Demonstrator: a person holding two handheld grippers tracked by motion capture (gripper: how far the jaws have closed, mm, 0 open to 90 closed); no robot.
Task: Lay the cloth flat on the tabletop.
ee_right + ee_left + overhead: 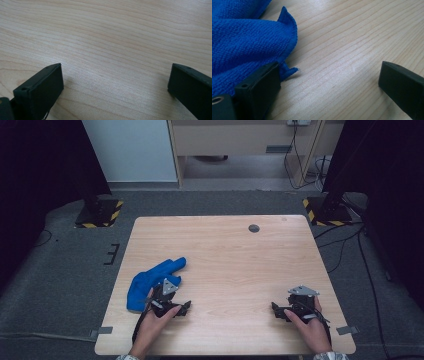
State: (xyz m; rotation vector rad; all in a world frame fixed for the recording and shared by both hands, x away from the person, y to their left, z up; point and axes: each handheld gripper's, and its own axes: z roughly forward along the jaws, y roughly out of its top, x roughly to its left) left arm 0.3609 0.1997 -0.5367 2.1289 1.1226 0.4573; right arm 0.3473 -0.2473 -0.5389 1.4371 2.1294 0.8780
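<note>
A crumpled blue cloth (150, 281) lies on the left part of the light wooden table (225, 260). My left gripper (172, 301) rests low at the cloth's near right edge, held by a hand. In the left gripper view its jaws stand wide apart, and the left fingertip (259, 85) sits against the hem of the blue cloth (244, 42), with bare wood between the jaws. My right gripper (295, 306) rests near the table's front right, also in a hand. The right gripper (116, 85) is open over bare wood, with nothing between its jaws.
A small dark round spot (254, 228) marks the table's far side. Grey tape strips (105, 330) stick to the front corners. Black stands with yellow-and-black striped bases (100, 212) flank the table's far corners, and cables (350, 245) trail on the floor at the right.
</note>
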